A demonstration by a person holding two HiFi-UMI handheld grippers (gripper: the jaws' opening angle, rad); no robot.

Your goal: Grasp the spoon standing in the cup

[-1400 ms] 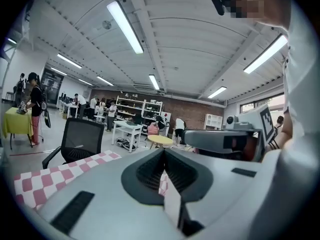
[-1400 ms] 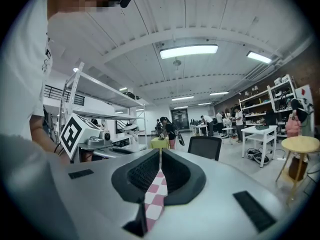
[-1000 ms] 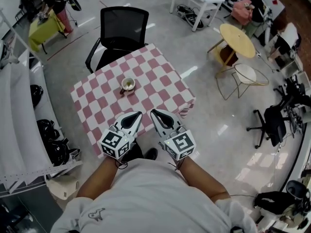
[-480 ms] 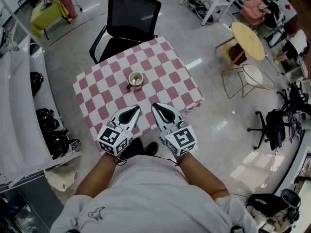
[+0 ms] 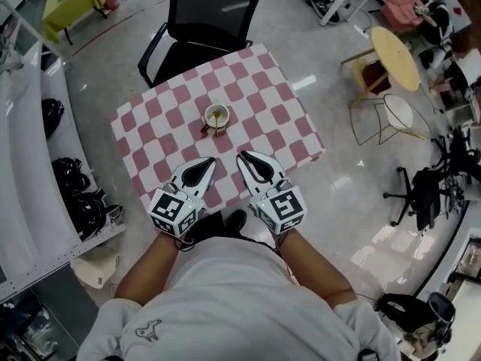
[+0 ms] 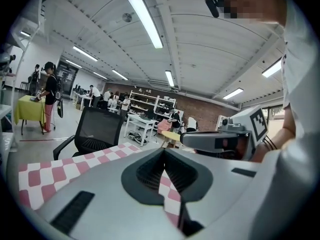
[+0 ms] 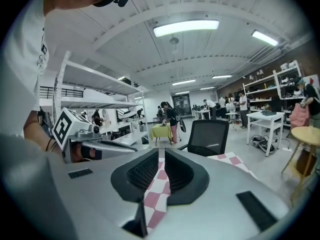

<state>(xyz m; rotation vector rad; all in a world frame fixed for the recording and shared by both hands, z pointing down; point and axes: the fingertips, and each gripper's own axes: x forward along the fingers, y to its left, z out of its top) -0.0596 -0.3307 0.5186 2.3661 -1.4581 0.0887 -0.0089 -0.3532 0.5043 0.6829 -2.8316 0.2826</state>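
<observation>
the cup (image 5: 216, 116) stands alone near the middle of the surface (image 5: 263, 119), which is covered by a pink and white checked cloth and fills the upper middle of the head view. its inside looks yellowish. the spoon is too small there to make out with any certainty; a dark bit shows at the cup's lower left edge, and i cannot tell whether it is a handle.

both tools are held side by side over the near edge of the surface, below the cup in the frame and well apart from it. the left tool (image 5: 204, 164) has its jaws brought together at the tips, with only a wedge of checked cloth showing between the pads lower down; nothing is between them. the right tool (image 5: 246, 158) is narrow, with a thin slit left between its jaws through which the cloth shows, and it holds nothing.

a black office chair (image 5: 203, 21) sits at the far side of the surface, at the top of the frame. a round yellow table (image 5: 398, 55) stands at the upper right.
</observation>
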